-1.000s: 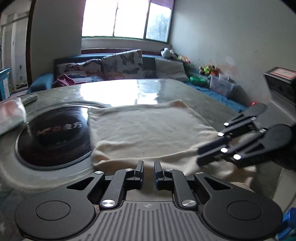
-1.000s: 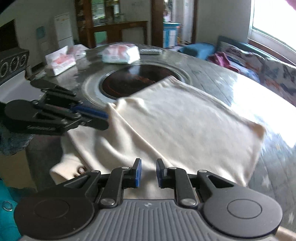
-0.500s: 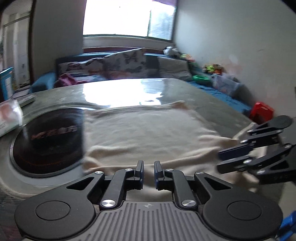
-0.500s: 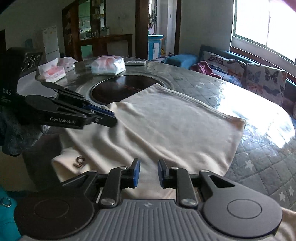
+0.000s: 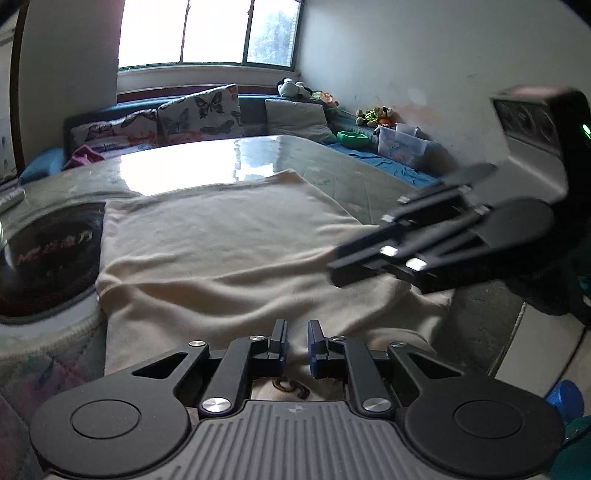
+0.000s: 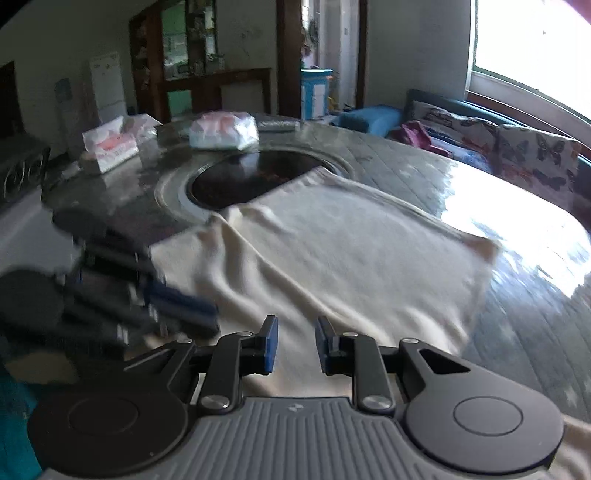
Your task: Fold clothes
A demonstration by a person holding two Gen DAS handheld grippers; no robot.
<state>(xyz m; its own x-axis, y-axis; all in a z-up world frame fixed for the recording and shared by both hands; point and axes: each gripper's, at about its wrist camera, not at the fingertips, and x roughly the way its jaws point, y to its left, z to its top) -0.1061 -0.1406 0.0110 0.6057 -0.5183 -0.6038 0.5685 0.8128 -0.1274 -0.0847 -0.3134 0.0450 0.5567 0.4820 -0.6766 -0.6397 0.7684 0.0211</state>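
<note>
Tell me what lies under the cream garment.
The cream garment covers the glossy grey table and one edge of the round black inset hotplate; anything else beneath is hidden.

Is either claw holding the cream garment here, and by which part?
Nothing is held. The left claw and right claw both stand narrowly open above the near edge of the cream garment, with no cloth pinched between their pads.

Black grippers (image 5: pixel 295 341) w/ blue pads (image 6: pixel 270 345), silver screws, ribbed grey base.

Window (image 5: pixel 207 31) daylight glares off the tabletop (image 6: pixel 498 206); fisheye edges bend, moving tools blur.
</note>
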